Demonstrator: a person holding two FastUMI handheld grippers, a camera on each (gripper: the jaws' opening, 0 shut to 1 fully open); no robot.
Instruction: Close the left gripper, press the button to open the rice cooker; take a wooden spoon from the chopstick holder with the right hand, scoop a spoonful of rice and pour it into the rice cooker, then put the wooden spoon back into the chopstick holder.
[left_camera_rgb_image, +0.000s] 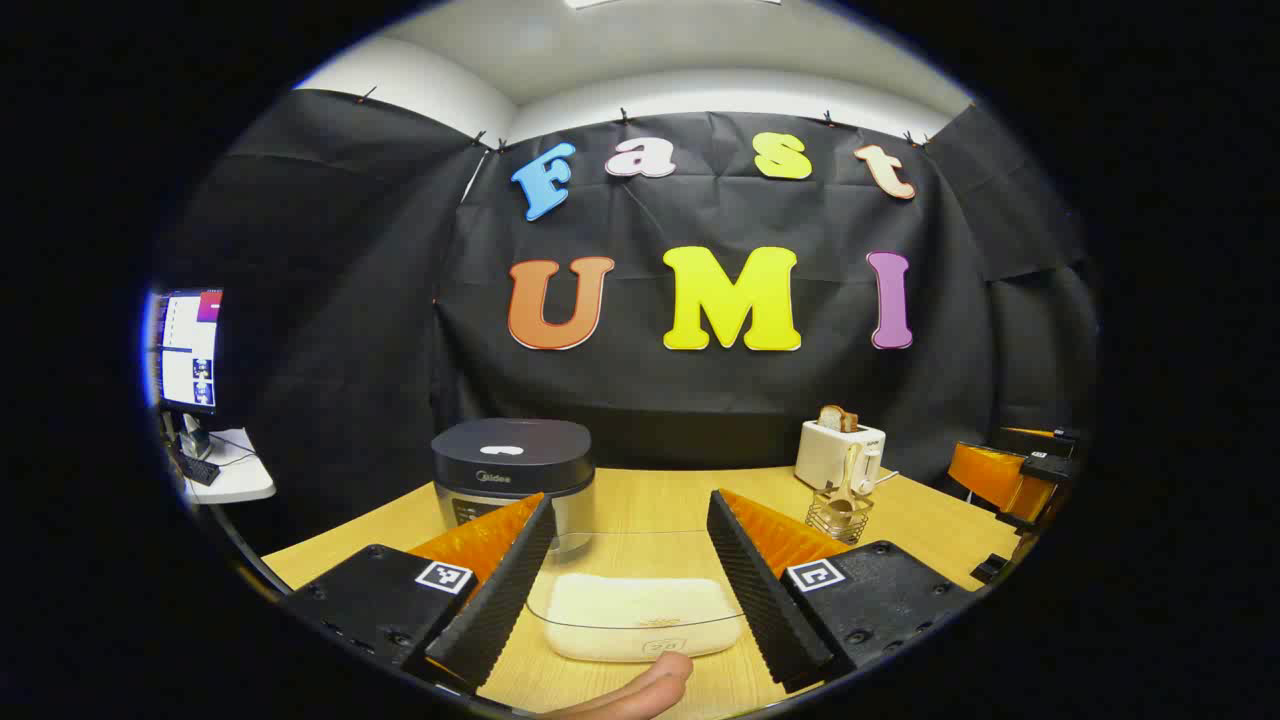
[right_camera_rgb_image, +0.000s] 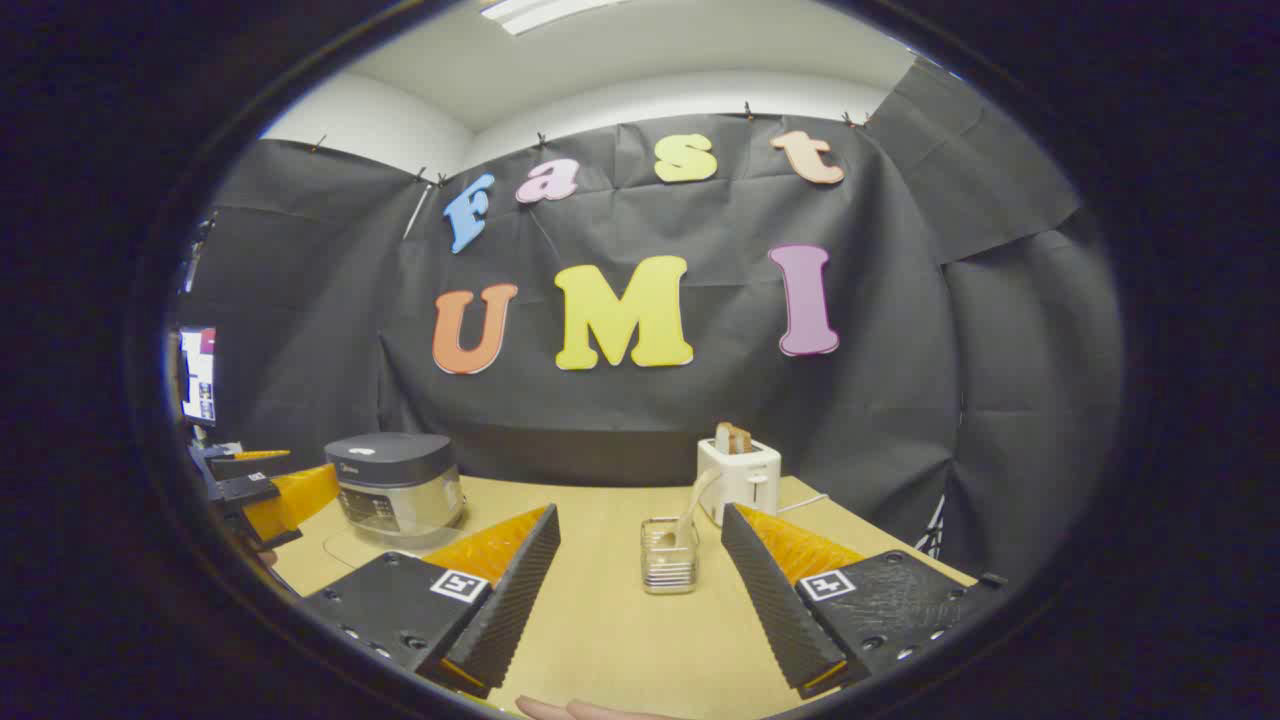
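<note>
**On the wooden table: both grippers released, lid down**

On the table (left_camera_rgb_image: 650, 495) the rice cooker (left_camera_rgb_image: 512, 478) stands far left, lid closed, partly behind the left gripper (left_camera_rgb_image: 630, 580), whose jaws gape wide over a clear container of rice (left_camera_rgb_image: 640, 615). The toaster (right_camera_rgb_image: 738, 478) sits far right. The right gripper (right_camera_rgb_image: 640, 590), likewise spread and empty, faces the chopstick holder (right_camera_rgb_image: 669, 555); the wooden spoon (right_camera_rgb_image: 690, 508) leans inside, its bowl hard to make out.

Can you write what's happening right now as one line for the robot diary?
stage: start | left gripper: open, over rice container | right gripper: open, facing chopstick holder | rice cooker: lid shut | wooden spoon: in holder
</note>
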